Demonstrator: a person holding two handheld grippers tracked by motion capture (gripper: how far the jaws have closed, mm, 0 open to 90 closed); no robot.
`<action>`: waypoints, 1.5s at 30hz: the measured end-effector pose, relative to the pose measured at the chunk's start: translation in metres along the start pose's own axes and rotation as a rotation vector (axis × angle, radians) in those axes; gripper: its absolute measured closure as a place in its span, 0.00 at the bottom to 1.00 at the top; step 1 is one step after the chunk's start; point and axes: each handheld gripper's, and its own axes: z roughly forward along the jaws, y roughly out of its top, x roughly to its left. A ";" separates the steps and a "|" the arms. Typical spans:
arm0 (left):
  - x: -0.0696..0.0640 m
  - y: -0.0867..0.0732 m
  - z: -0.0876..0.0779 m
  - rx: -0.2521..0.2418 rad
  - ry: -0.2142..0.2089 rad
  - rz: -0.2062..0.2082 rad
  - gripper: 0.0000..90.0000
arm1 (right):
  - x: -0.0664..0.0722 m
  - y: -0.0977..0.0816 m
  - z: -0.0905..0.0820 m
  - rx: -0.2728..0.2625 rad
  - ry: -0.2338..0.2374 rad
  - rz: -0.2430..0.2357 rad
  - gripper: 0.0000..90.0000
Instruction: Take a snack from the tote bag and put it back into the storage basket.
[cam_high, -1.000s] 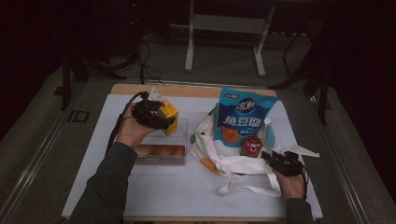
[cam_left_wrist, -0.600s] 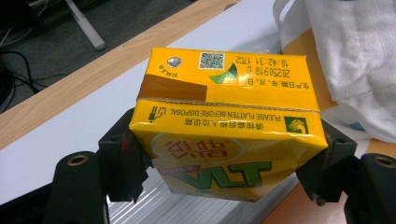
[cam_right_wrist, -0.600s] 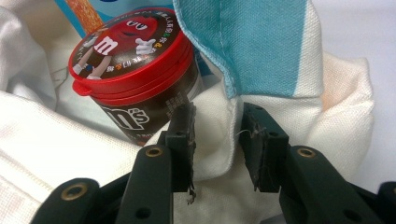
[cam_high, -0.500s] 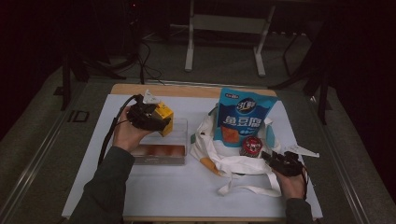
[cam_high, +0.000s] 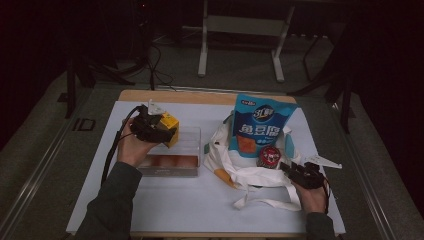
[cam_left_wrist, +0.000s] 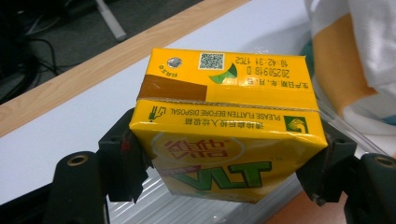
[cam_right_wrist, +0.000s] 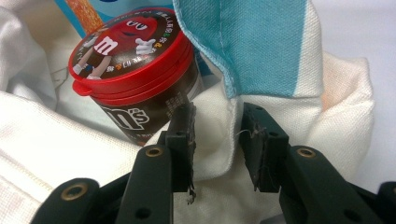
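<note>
Tote bag (cam_high: 250, 172) holds candy tub (cam_high: 269, 156) (red-lidded) and blue pouch (cam_high: 260, 127).

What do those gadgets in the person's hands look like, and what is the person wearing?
Each hand-held gripper, left and right, is black, with two blocky black jaws, brass-ringed screw holes and a grey three-cornered plate on top. A black cable trails from the left one. The sleeves are dark grey.

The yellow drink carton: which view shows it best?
The left gripper view: the drink carton sits close up between the left gripper fingers, its print readable. The high view shows it small and dim above a clear box.
</note>
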 end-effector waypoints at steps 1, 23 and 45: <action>0.000 -0.001 0.000 -0.001 0.006 -0.004 0.32 | 0.000 0.000 0.000 0.000 0.000 0.000 0.73; 0.014 -0.023 -0.005 -0.003 0.048 -0.092 0.32 | 0.000 0.000 0.000 -0.001 0.001 0.001 0.73; 0.028 -0.047 -0.006 0.025 0.075 -0.160 0.32 | 0.000 -0.001 0.000 -0.003 0.003 0.007 0.73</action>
